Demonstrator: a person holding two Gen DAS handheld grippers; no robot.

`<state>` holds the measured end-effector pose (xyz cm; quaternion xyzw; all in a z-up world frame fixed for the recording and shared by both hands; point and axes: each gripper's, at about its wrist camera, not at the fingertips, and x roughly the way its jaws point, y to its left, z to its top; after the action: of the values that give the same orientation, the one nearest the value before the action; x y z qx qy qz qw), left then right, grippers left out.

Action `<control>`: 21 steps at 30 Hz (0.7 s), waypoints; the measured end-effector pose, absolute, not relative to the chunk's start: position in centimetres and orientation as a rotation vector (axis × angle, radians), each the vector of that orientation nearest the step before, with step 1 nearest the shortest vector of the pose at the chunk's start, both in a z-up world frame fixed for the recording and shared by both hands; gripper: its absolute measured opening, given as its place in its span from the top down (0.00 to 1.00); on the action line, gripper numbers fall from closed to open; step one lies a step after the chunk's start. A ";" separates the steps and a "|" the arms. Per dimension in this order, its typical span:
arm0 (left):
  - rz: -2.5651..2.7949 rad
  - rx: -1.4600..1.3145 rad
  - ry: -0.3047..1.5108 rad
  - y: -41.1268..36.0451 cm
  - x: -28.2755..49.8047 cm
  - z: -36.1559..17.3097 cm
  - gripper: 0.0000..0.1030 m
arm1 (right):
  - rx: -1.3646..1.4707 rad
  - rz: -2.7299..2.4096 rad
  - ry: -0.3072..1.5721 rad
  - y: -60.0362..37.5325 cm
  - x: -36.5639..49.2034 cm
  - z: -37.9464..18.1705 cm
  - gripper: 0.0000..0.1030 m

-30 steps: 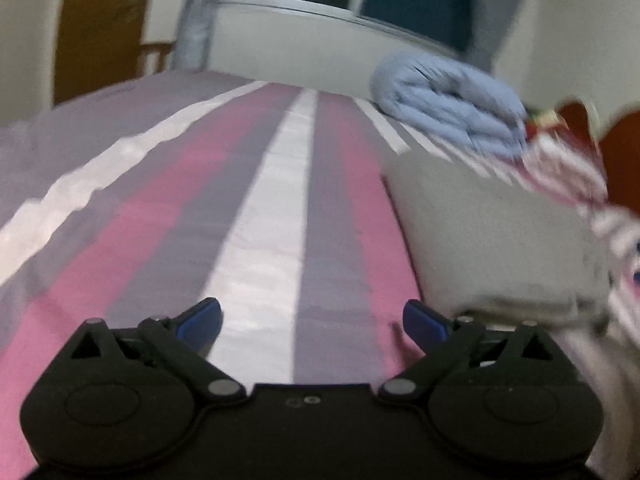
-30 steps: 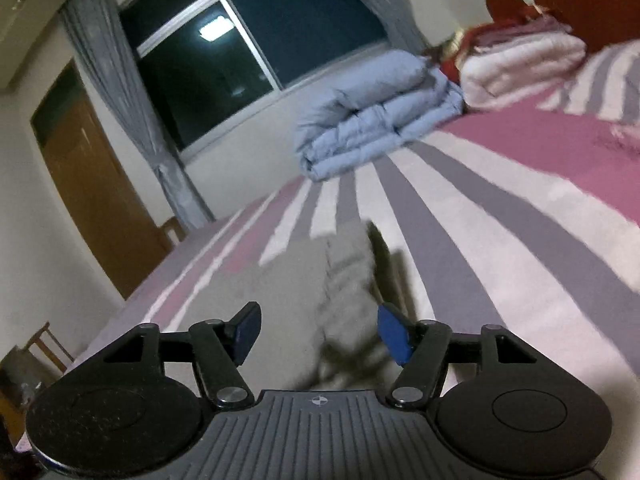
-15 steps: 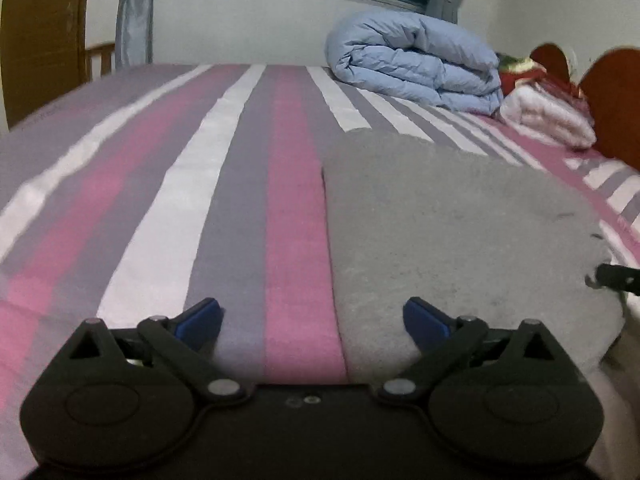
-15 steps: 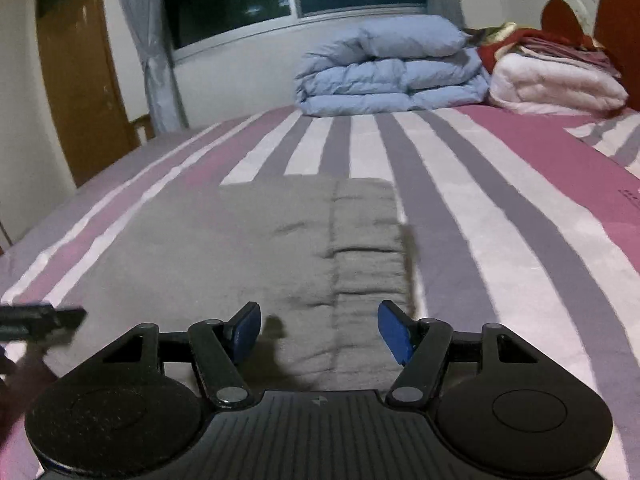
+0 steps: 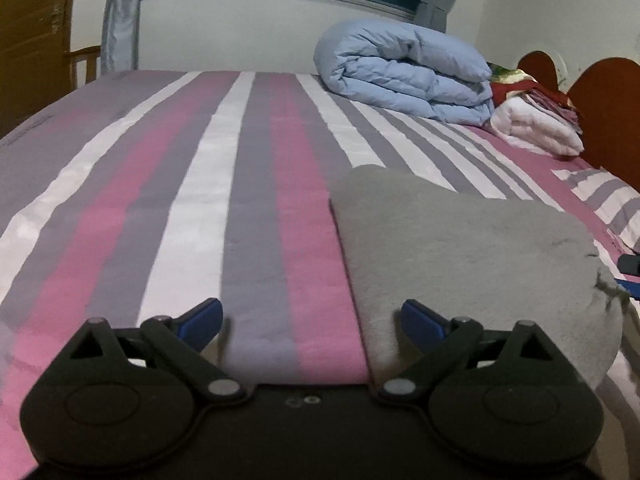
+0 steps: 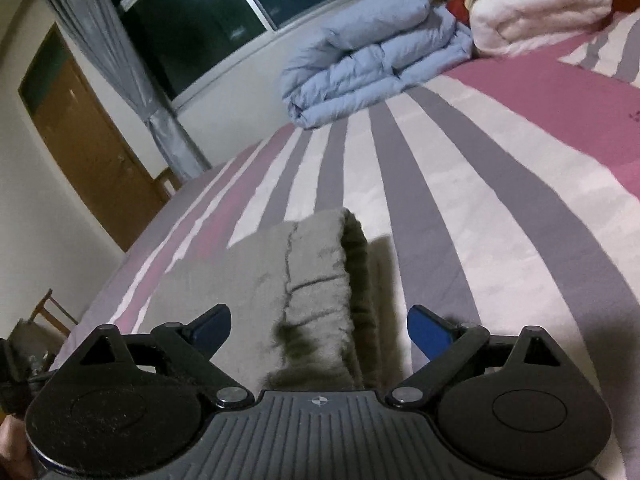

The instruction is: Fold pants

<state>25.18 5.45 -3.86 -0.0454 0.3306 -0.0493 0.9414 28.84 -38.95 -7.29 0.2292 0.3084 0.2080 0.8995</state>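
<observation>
Pants (image 5: 460, 240) look mostly folded already: both the left claw (image 5: 312, 320) and right claw (image 6: 320, 324) hang wide open, gripping nothing. They lie as a flat gray stack on the bed (image 5: 200, 184), so probably just one last fold or a tidy-up is left.

Bedroom: striped bed (image 5: 248, 184), folded duvet (image 5: 404, 72)

The left gripper (image 5: 312, 320), black with blue fingertips (image 5: 202, 317), is seen low over a bed covered in a pink, grey and white striped sheet (image 5: 192, 184). Its jaws are spread wide, with nothing held between them. The folded grey fleece pants (image 5: 460, 256) are laid flat on the sheet, with their left edge passing under the right-hand fingertip. A rolled light-blue duvet (image 5: 404, 68) and a folded white blanket (image 5: 536, 126) are placed near the red-brown wooden headboard (image 5: 608, 100).
</observation>
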 end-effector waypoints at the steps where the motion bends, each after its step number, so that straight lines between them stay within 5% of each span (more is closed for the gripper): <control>1: -0.107 -0.095 0.679 5.4 25.3 -4.0 0.13 | 0.482 0.433 0.644 -39.0 28.5 -7.5 0.08; 21: -0.252 -0.282 0.704 7.5 28.1 -6.2 0.13 | 0.614 0.568 0.757 -40.4 31.0 -11.2 0.08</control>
<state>28.14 7.46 -6.16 -0.1374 0.3428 -0.1225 0.9212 30.99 -40.39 -11.18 0.2908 0.3586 0.2693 0.8452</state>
